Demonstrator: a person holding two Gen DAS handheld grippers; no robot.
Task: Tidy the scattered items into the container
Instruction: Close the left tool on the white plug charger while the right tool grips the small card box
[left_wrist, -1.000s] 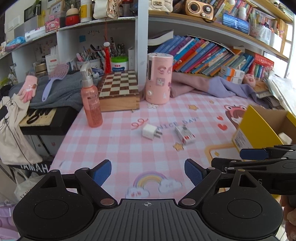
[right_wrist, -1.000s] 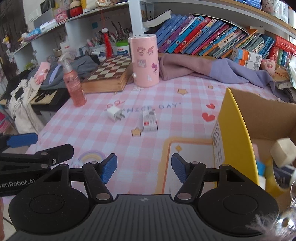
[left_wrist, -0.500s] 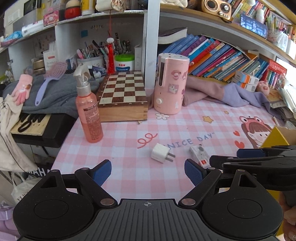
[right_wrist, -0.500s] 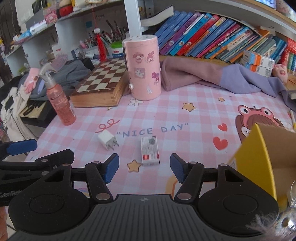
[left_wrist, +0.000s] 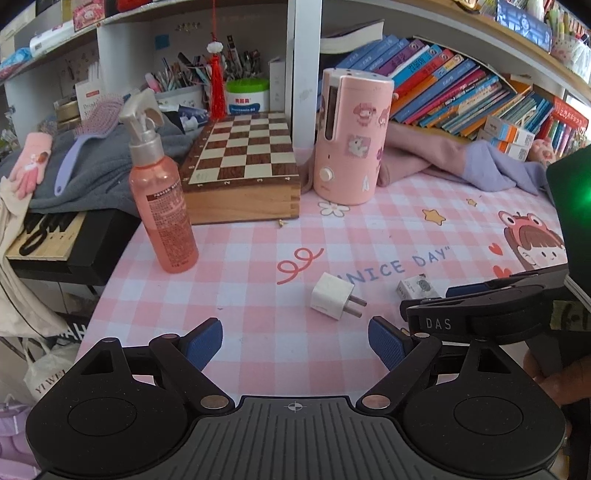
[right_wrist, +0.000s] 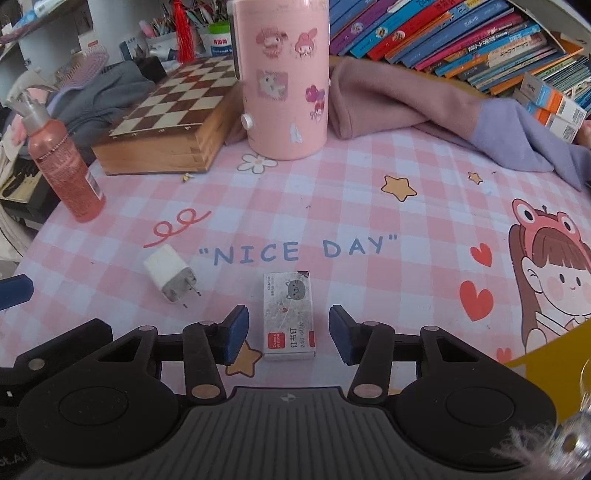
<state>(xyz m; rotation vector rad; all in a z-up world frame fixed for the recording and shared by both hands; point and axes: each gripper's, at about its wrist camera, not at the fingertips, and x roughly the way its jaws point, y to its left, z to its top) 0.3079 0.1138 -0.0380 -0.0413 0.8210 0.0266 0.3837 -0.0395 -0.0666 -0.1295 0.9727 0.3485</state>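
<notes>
A small white staple box (right_wrist: 290, 315) lies flat on the pink checked mat. My right gripper (right_wrist: 289, 334) is open, with its near end between the two blue pads, not touching. A white plug adapter (right_wrist: 170, 274) lies to its left, prongs toward me; it also shows in the left wrist view (left_wrist: 333, 301). My left gripper (left_wrist: 295, 343) is open and empty, just short of the adapter. The staple box (left_wrist: 415, 287) shows partly behind the right gripper there. A yellow corner of the cardboard container (right_wrist: 546, 356) shows at the lower right.
A pink spray bottle (left_wrist: 162, 218) stands at the left, a wooden chess box (left_wrist: 242, 173) and a pink cylinder appliance (left_wrist: 349, 136) behind. Pink and purple cloth (right_wrist: 424, 110) lies at the back right under rows of books. The table's left edge drops beside the bottle.
Both grippers have moved forward and lower toward the table. The staple box now sits between the right gripper's pads, and the adapter is much nearer the left gripper. The container has slid almost out of view.
</notes>
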